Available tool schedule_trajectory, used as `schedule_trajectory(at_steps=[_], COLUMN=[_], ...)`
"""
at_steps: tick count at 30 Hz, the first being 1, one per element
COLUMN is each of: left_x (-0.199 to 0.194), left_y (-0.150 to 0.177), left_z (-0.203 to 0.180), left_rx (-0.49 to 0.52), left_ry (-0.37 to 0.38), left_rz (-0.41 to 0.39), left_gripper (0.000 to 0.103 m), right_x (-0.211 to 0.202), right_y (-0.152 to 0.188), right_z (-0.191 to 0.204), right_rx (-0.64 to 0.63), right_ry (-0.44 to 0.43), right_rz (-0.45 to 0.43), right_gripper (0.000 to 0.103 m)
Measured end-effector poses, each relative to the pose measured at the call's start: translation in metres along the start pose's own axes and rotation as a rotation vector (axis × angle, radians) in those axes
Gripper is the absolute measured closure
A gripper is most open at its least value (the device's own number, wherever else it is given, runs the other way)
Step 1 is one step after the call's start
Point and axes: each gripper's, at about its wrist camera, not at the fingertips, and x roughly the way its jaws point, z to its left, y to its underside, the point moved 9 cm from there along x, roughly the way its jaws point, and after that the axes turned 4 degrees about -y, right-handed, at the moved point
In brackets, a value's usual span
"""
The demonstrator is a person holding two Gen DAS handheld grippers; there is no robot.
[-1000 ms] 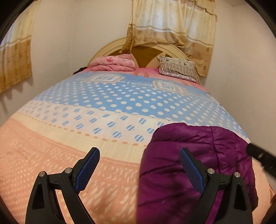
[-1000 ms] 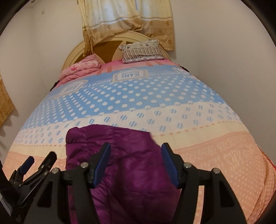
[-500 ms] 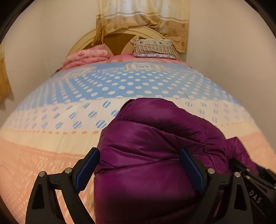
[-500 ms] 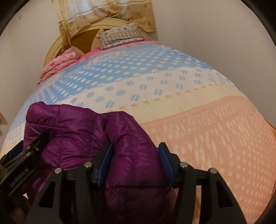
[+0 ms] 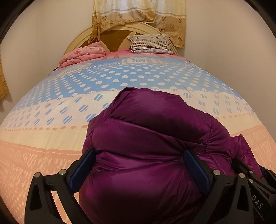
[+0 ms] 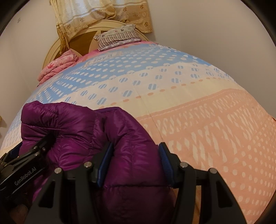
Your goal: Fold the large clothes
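Note:
A purple puffer jacket [image 5: 151,137] lies bunched on the near part of the bed [image 5: 51,120]. My left gripper [image 5: 139,170] is wide open, with the jacket's bulk between its blue pads. My right gripper [image 6: 134,162] is open too, its pads on either side of a puffy fold of the jacket [image 6: 120,137]. The left gripper's body shows at the lower left of the right wrist view [image 6: 25,165], pushed into the fabric. The right gripper's body shows at the lower right of the left wrist view [image 5: 255,186].
The bed has a blue, cream and peach dotted cover [image 6: 189,112]. A folded pink blanket [image 5: 82,55] and a striped pillow [image 5: 150,43] lie by the round headboard [image 5: 113,37]. Curtains [image 5: 138,15] hang behind. Walls stand close on both sides.
Both grippers have moved in over the jacket. It went from lying flat to the side to bunched up between both sets of pads. Both stay open.

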Motion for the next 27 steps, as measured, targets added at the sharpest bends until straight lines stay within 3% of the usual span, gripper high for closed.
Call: schedule_trajectory(at_steps=[27], left_x=[0.014], left_y=[0.012], left_z=[-0.007], left_rx=[0.034], left_ry=[-0.002], left_rz=[0.052], left_gripper=[0.001], right_x=[0.024], right_y=[0.017], right_z=[-0.007], right_rx=[0.001], right_ry=[0.0], right_rz=[0.082], right_gripper=[0.038])
